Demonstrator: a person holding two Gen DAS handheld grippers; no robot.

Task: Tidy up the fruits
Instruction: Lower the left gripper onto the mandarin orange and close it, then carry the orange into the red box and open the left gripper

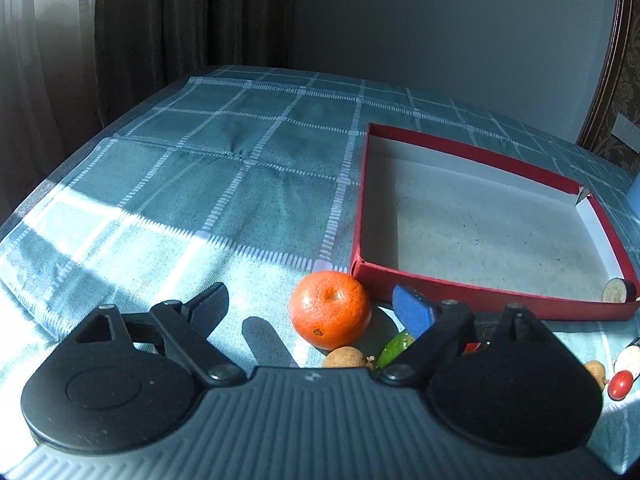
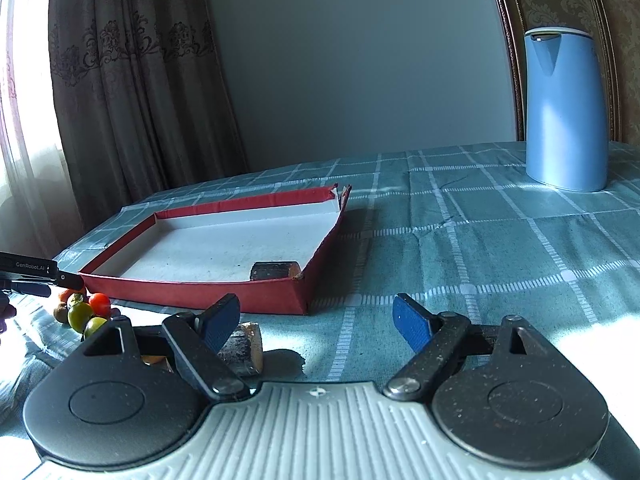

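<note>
In the left wrist view my left gripper (image 1: 312,308) is open above the tablecloth. An orange mandarin (image 1: 330,310) lies between its fingers, nearer the right one, just in front of the red box (image 1: 480,296). A green fruit (image 1: 396,346) and a brown one (image 1: 344,358) lie below it. A dark cut piece (image 1: 618,290) sits in the box's near right corner. In the right wrist view my right gripper (image 2: 316,316) is open and empty. A cut log-like piece (image 2: 246,344) lies by its left finger. The red box (image 2: 200,288) holds another such piece (image 2: 276,271).
Small red and green fruits (image 2: 86,312) cluster left of the box, with the left gripper's tip (image 2: 40,274) above them. A red tomato (image 1: 620,384) and pale piece (image 1: 630,356) lie at right. A blue jug (image 2: 566,108) stands far right. The table edge curves at left.
</note>
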